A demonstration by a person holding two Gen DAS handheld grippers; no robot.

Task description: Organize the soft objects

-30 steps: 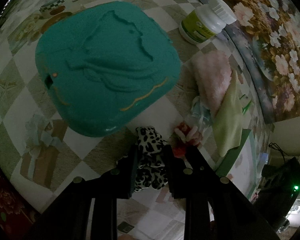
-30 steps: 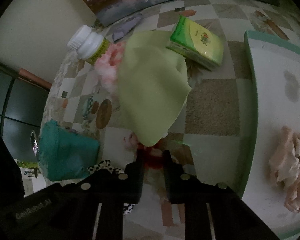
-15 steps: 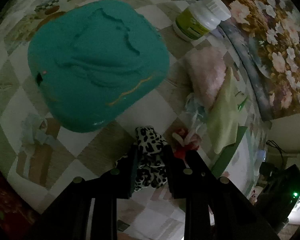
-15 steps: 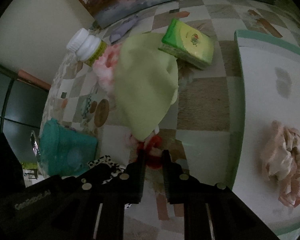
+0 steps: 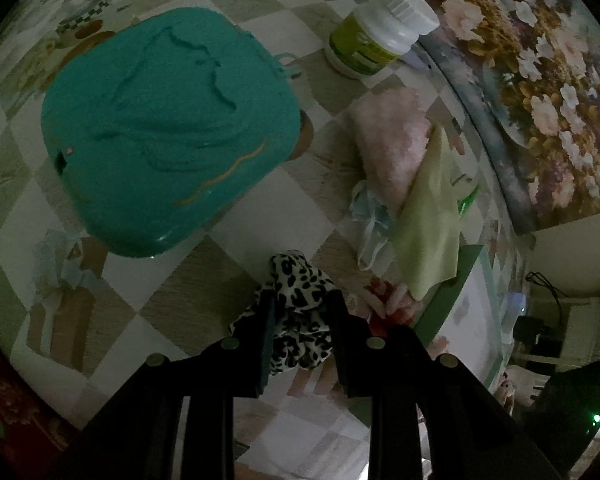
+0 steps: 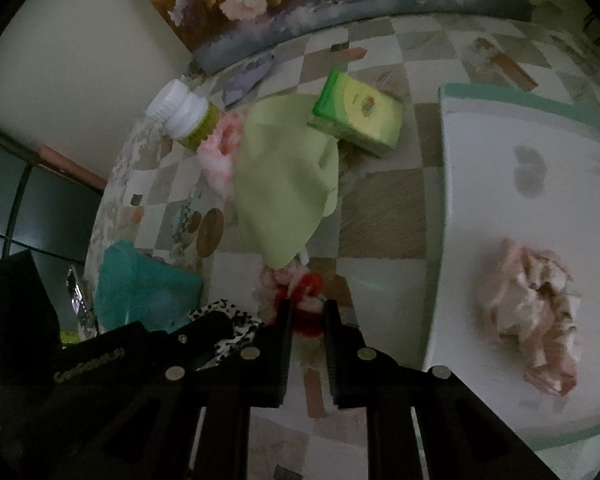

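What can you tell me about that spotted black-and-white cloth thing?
The leopard-print cloth is a small, soft, bunched piece of fabric, white with black spots, crumpled into folds. The left hand-held gripper pinches it between its two dark fingers, with fabric bulging above and below them. It hangs just over the checked tablecloth, beside a red and pink fluffy item. Whether it touches either I cannot tell.

Brightness: both wrist views are dim and grainy.
Exposure: colours look muted; the black gripper fingers (image 5: 266, 332) lose detail to darkness.
Distortion: strong fisheye bending, with black corners around each circular picture.
Blur: the crumpled pale pink cloth (image 6: 534, 316) is smeared and soft.
Glow: a small green indicator light (image 5: 596, 417) shines.
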